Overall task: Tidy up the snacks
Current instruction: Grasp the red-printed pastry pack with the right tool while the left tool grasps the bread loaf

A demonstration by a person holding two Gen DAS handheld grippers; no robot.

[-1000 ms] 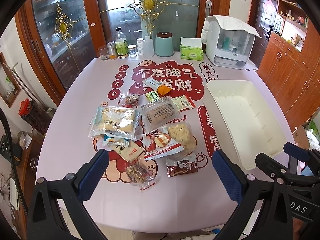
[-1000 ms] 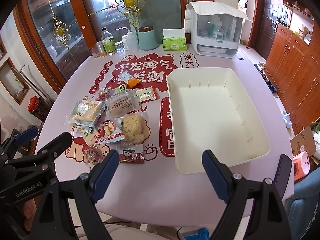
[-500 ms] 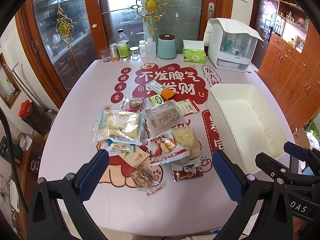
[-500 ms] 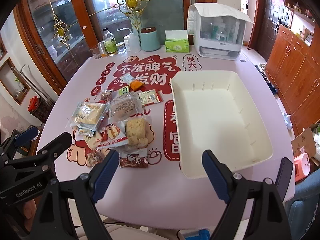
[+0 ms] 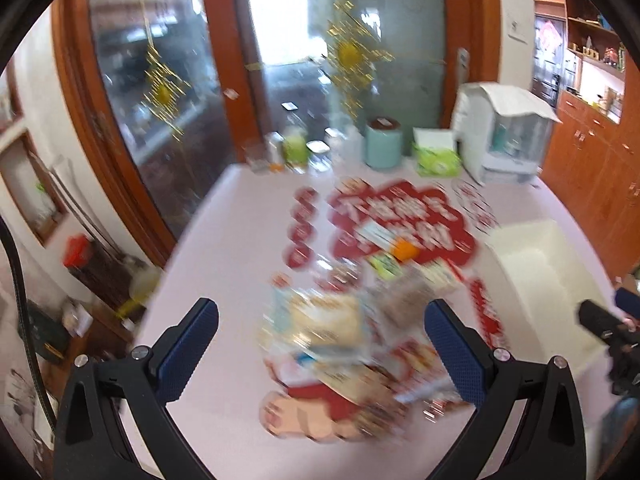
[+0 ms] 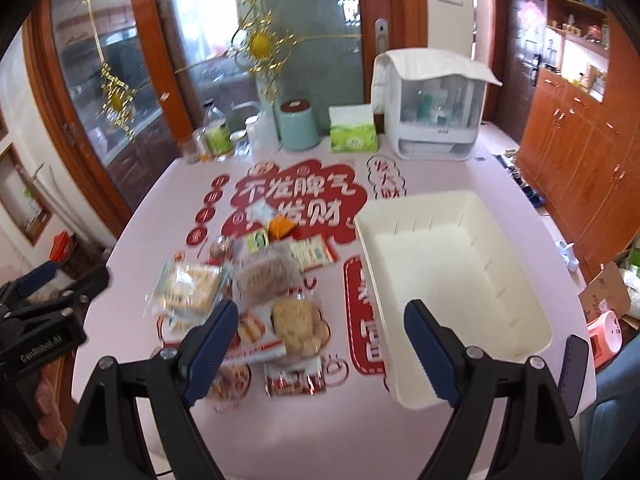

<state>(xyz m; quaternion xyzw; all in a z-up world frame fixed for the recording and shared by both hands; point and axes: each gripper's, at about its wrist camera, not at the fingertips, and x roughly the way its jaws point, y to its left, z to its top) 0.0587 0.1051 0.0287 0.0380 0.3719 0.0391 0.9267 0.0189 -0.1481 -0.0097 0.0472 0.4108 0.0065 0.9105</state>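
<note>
Several snack packets (image 6: 256, 288) lie in a loose heap on the pink table, left of an empty white bin (image 6: 452, 276). The heap is blurred in the left wrist view (image 5: 344, 328), where the bin (image 5: 532, 264) sits at the right. My left gripper (image 5: 322, 354) is open and empty above the heap's near side. My right gripper (image 6: 320, 348) is open and empty over the table's front, between the heap and the bin. A clear bag of pale biscuits (image 6: 192, 290) lies at the heap's left.
At the table's far edge stand bottles and jars (image 6: 218, 136), a teal canister (image 6: 298, 124), a green tissue box (image 6: 353, 134) and a white cabinet (image 6: 434, 110). Glass doors rise behind. Wooden cupboards (image 6: 580, 152) line the right wall.
Both grippers have moved forward and lower toward the table. The left wrist view has swung left and is now motion-blurred. Both stay open. The snacks and bin have not moved.
</note>
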